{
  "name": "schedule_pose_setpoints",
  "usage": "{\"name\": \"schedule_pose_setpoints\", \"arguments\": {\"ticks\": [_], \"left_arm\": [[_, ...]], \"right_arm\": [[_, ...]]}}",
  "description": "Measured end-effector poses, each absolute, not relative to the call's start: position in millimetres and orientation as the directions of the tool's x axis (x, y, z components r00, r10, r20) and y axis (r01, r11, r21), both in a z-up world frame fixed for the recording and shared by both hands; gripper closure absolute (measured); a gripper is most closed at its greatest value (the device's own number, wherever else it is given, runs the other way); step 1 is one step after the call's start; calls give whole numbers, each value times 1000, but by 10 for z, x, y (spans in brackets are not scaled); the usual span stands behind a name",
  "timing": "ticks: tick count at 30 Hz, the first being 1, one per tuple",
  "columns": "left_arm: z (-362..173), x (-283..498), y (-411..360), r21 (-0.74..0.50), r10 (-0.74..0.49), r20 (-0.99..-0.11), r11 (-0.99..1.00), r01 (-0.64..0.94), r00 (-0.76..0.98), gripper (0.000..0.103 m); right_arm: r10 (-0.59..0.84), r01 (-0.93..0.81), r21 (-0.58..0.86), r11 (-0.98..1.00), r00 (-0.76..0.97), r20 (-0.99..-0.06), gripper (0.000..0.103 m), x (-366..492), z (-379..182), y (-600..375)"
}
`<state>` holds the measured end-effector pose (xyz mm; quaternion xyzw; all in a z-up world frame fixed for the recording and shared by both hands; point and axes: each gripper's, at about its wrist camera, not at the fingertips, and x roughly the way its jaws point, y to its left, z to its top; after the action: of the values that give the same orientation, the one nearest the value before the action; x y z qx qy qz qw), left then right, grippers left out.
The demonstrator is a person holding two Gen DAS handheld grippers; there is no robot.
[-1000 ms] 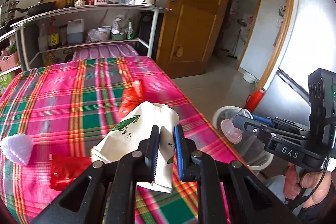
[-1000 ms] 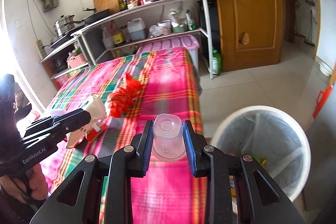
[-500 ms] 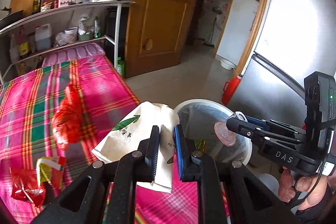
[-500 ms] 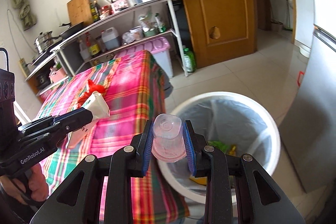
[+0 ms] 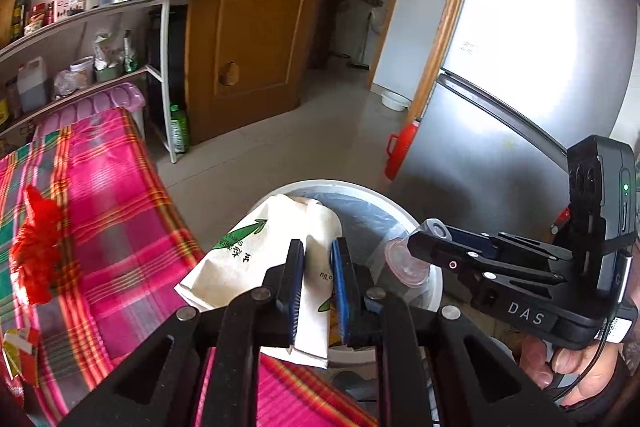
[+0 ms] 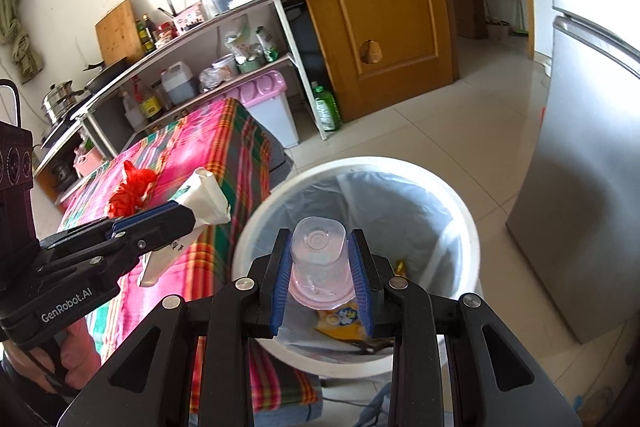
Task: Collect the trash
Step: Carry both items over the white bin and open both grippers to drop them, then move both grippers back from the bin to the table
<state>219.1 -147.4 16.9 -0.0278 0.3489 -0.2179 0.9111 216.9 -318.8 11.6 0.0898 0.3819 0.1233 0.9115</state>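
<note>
My left gripper [image 5: 316, 291] is shut on a white paper bag [image 5: 264, 251] with green print and holds it at the near rim of the white trash bin [image 5: 416, 215]. The bag also shows in the right wrist view [image 6: 202, 197]. My right gripper [image 6: 319, 277] is shut on a clear plastic cup [image 6: 318, 261], held upside down over the open bin [image 6: 452, 187], which has a grey liner and some wrappers inside. In the left wrist view the cup [image 5: 408, 261] sits over the bin's right side.
The table with a pink plaid cloth [image 5: 108, 195] stands left of the bin, with a red plastic bag [image 5: 34, 251] and a red wrapper [image 5: 20, 351] on it. A fridge [image 6: 592, 195] stands right, a wooden door [image 6: 376, 11] and shelves [image 6: 224, 31] behind.
Both grippers have swung right from over the table to the bin, carrying the bag and the cup. The cup now hangs over the bin's opening.
</note>
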Motion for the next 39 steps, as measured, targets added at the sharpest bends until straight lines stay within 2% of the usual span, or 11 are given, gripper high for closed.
{"name": "schedule_pose_setpoints", "arguments": {"ticks": [14,18,39], "left_arm": [[-75,2417,-1736,-244,-469,-638,876,417,611,86],[-102,2437,-1740,-245,-466,-641,877,413,610,76],[148,1941,-1164,-240,-404,-587,914,326,702,76]], "right_arm": [[267,-114,258,959,665,-697,72,2235,-11,-3339],[264,-108,261,959,669,-695,70,2226,-22,-3371],[311,-204,237,950,698,-645,69,1929,264,-2983]]}}
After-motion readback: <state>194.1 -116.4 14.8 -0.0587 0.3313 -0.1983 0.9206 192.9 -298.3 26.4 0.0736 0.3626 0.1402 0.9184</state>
